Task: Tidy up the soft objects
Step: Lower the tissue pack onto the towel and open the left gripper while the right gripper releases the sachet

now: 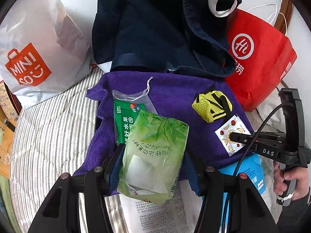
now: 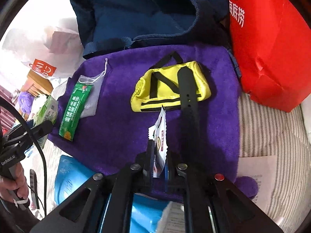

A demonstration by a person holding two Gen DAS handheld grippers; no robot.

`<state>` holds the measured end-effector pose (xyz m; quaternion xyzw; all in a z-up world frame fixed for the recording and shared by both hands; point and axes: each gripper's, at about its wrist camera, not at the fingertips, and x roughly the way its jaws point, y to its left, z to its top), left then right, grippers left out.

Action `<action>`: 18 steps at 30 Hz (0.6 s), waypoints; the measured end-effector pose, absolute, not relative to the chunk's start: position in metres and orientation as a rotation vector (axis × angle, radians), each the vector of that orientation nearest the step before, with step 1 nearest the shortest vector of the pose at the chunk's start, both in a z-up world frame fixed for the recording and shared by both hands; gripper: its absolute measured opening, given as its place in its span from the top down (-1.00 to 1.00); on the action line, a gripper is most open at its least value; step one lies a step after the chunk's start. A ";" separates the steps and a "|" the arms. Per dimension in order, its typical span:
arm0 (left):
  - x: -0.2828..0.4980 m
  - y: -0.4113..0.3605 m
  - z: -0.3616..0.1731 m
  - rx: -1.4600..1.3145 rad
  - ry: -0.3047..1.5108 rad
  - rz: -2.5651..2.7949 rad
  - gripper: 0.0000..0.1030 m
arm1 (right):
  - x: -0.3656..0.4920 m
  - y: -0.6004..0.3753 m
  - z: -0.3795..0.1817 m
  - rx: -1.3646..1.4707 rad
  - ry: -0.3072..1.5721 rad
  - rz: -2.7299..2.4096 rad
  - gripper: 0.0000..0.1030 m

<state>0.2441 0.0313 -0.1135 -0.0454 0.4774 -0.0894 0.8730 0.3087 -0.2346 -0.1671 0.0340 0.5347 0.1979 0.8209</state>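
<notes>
My left gripper is shut on a light green tissue pack and holds it above the purple towel. My right gripper is shut on a small white fruit-print sachet, which also shows in the left wrist view. On the towel lie a yellow pouch with black straps, a dark green packet and a mesh drawstring bag. A black strap lies across the yellow pouch. An open navy bag stands behind the towel.
A red paper bag stands at the right, a white MINISO bag at the left. A blue pack and printed sheets lie near me on the striped bedding.
</notes>
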 end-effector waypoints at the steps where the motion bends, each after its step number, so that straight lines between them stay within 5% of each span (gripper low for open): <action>1: 0.245 0.031 -0.115 -0.092 1.001 -0.185 -0.06 | 0.308 -0.235 -0.166 0.059 1.134 0.414 0.74; 6: 0.253 0.030 -0.118 -0.086 1.008 -0.181 -0.06 | 0.307 -0.237 -0.163 -0.004 1.116 0.375 0.13; 18: 0.288 0.014 -0.134 -0.076 1.020 -0.180 -0.06 | 0.297 -0.252 -0.139 -0.020 1.046 0.340 0.07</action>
